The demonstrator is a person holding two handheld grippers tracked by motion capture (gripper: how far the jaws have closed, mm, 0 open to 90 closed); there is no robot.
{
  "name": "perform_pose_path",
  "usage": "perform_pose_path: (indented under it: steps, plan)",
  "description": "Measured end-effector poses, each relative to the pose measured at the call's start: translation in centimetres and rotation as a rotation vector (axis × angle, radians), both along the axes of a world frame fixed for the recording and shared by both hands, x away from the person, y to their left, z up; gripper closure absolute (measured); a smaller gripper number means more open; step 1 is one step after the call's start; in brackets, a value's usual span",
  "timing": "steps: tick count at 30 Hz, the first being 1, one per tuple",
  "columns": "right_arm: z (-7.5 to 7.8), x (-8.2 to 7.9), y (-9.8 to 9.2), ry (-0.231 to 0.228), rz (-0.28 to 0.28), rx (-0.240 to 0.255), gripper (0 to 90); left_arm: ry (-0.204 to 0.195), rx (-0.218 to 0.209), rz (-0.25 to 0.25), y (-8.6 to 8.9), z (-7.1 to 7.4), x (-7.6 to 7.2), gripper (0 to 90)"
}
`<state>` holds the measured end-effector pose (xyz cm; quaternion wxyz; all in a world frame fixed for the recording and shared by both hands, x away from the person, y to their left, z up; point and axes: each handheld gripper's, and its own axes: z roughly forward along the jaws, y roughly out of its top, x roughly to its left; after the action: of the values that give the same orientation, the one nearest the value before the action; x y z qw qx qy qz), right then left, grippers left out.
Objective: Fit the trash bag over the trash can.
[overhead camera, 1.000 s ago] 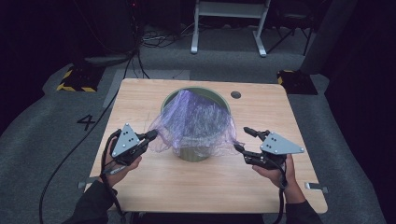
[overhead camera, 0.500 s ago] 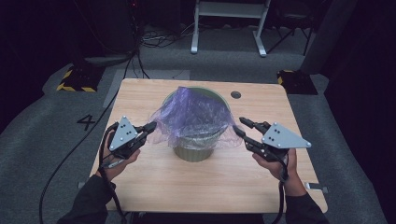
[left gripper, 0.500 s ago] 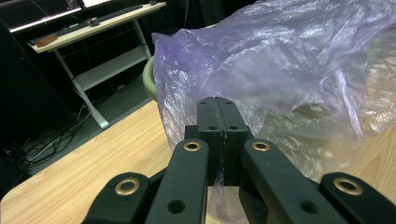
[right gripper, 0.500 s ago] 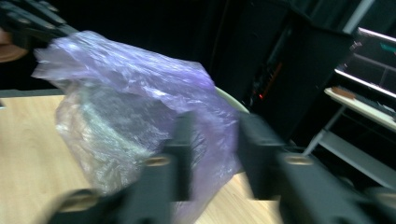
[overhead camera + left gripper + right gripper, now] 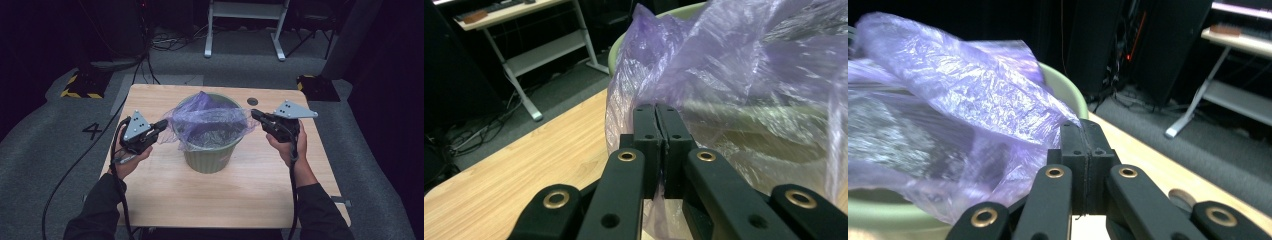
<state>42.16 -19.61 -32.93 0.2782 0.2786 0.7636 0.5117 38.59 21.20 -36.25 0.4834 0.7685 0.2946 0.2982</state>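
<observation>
Purple plastic bag (image 5: 210,122) hangs stretched between the two grippers, draped over the mouth of a green bin (image 5: 207,155) that stands on the wooden surface (image 5: 165,195). The left gripper (image 5: 162,125) is clamped tight on the bag's edge just ahead of its tips, film pinched between the closed jaws (image 5: 656,125). The right gripper (image 5: 256,116) has just been closing and now pinches the opposite edge, jaws pressed together on the thin film (image 5: 1083,137). The bin sits between both grippers, its rim just beyond each set of tips, the bag's loose folds bunched above it.
</observation>
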Motion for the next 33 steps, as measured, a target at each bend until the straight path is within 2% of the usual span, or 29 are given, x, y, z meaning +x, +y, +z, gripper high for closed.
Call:
perform_pose_path:
  steps: [2, 5, 10, 14, 16, 18, 23, 30, 33]
  plan:
    - [-0.4, 0.9, 0.0, 0.033, -0.013, 0.009, 90.0, 0.009, -0.009, 0.006, 0.0, -0.1, 0.6, 86.5]
    - [-1.0, 2.2, 0.1, 0.079, -0.031, 0.012, 90.0, 0.024, 0.002, 0.017, -0.1, -0.5, 1.5, 85.9]
    - [-1.6, 3.7, 0.1, 0.118, -0.041, 0.027, 90.0, 0.043, 0.011, 0.026, -0.2, -1.1, 2.8, 83.7]
    - [-2.1, 4.9, 0.3, 0.156, -0.040, 0.017, 90.0, 0.058, 0.009, 0.042, -0.2, -1.2, 4.1, 79.8]
    - [-2.4, 5.6, 0.3, 0.186, -0.043, 0.035, 90.0, 0.065, -0.011, 0.056, -0.2, -1.2, 4.7, 77.8]
    - [-2.9, 6.1, 0.2, 0.208, -0.045, 0.048, 90.0, 0.076, -0.009, 0.072, -0.2, -1.3, 5.3, 74.9]
    - [-4.2, 7.4, 0.1, 0.258, -0.067, 0.042, 90.0, 0.102, -0.024, 0.078, -0.2, -1.8, 6.4, 71.1]
    - [-5.1, 7.7, 0.0, 0.282, -0.079, 0.037, 90.0, 0.169, -0.039, 0.118, 0.4, -2.8, 7.3, 53.0]
    - [-5.4, 7.7, 0.0, 0.289, -0.084, 0.023, 89.5, 0.185, -0.083, 0.132, 1.1, -3.1, 7.1, 36.1]
